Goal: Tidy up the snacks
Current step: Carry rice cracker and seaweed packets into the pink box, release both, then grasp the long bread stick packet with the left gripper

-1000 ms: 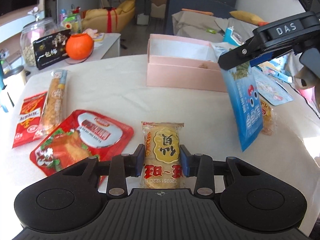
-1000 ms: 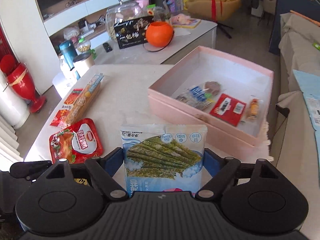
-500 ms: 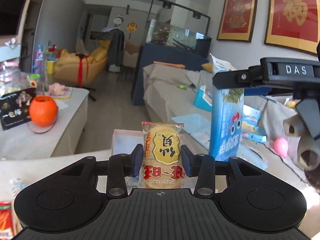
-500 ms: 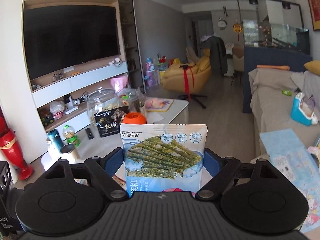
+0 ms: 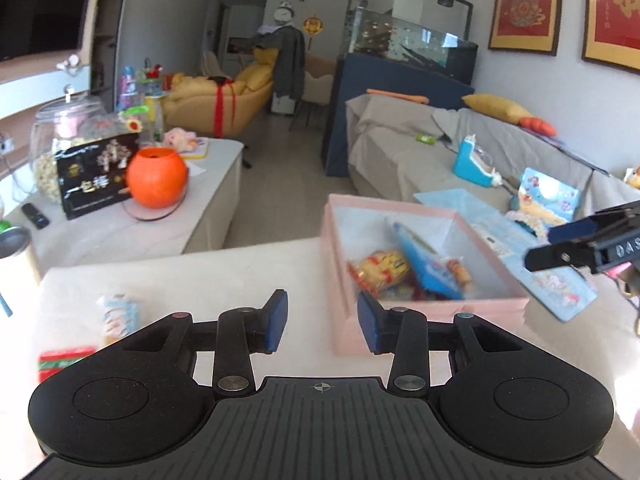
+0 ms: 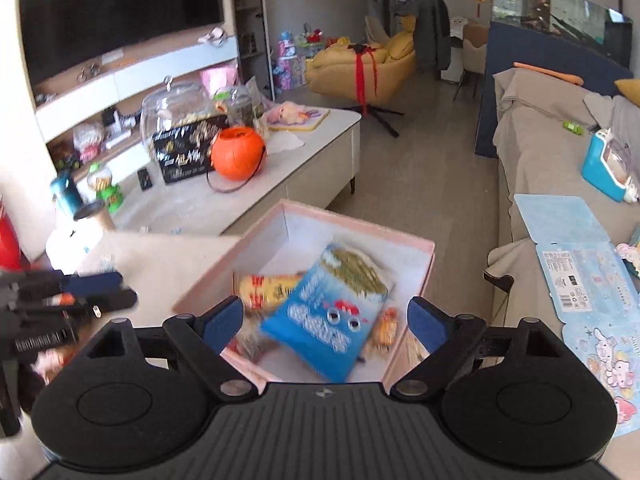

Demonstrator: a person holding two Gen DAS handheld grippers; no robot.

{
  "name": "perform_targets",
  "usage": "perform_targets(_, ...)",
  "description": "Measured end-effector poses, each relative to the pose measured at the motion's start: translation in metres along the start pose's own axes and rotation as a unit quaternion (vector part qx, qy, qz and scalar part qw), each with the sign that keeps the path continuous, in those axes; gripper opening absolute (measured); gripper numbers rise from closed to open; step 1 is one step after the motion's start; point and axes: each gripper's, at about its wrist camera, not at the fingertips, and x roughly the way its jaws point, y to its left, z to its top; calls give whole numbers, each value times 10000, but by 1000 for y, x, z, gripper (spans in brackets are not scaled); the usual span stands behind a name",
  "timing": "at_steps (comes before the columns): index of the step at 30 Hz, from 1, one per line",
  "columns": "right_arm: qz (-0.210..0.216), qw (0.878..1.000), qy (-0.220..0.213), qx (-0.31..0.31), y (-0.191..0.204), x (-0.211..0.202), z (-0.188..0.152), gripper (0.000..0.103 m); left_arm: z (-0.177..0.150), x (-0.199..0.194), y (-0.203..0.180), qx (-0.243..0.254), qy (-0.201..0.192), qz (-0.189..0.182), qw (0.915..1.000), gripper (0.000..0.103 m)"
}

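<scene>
Both grippers were empty, the left gripper point(image 5: 322, 326) closing and the right gripper point(image 6: 325, 326) opening wide, above the pink box point(image 6: 416, 300) where the blue seaweed packet point(image 6: 328, 320) lay (slanted) nearer the right.

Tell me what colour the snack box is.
Pink box with a white inside, clearest in the right wrist view.

Snack count: box and table

One pink box point(image 5: 424, 324) stands on one table point(image 5: 168, 280). In it: one blue seaweed bag point(image 6: 332, 312), one yellow cracker pack point(image 6: 268, 288), one small orange-yellow pack point(image 6: 386, 326) by the blue bag's right side; any more beneath are too blurred to count. At the table's left edge: one pale pack point(image 5: 116, 316) and one red pack point(image 5: 60, 360). Two grippers point(image 5: 322, 322) point(image 6: 324, 320).
</scene>
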Motion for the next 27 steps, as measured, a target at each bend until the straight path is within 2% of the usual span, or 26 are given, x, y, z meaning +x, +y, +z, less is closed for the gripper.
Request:
perform_targets(2,-23,9991,280,-323,6,-7,-30,90,-16,-14,15,-123,7,146,9998,43)
perform_targets(4,-17,9972,563,-485,9,-9,-58,90,-32,-29,34,-333,59,440,9985,43)
perform_targets(6,43,9946,933,-455,11,-8,-84,90,-45,-44,49,-542,46,672,9963,43)
perform_targets(9,170,9911,1285,-311,11,-3,-109,90,-61,-70,60,-815,7,761,9938,43)
perform_targets(11,206,9894,1412,-277,16,-1,-125,83,-72,-84,63,-973,14,848,9916,42)
perform_targets(13,234,9874,1539,-285,27,7,-132,69,-84,-93,65,-1123,40,946,9891,42)
perform_targets(15,138,9893,1412,-355,39,10,-133,68,-94,-98,65,-1248,65,979,9873,42)
perform_targets(19,628,9887,1313,-367,68,19,-125,67,-106,-88,55,-1391,302,719,9872,41)
perform_targets(22,829,9885,1144,-536,95,27,-118,67,-106,-76,34,-1178,410,415,9913,41)
perform_targets(26,624,9908,831,-863,121,40,-114,72,-103,-67,16,-1024,556,-114,9931,41)
perform_targets(27,522,9913,760,-941,124,43,-115,79,-103,-66,12,-945,579,-185,9937,41)
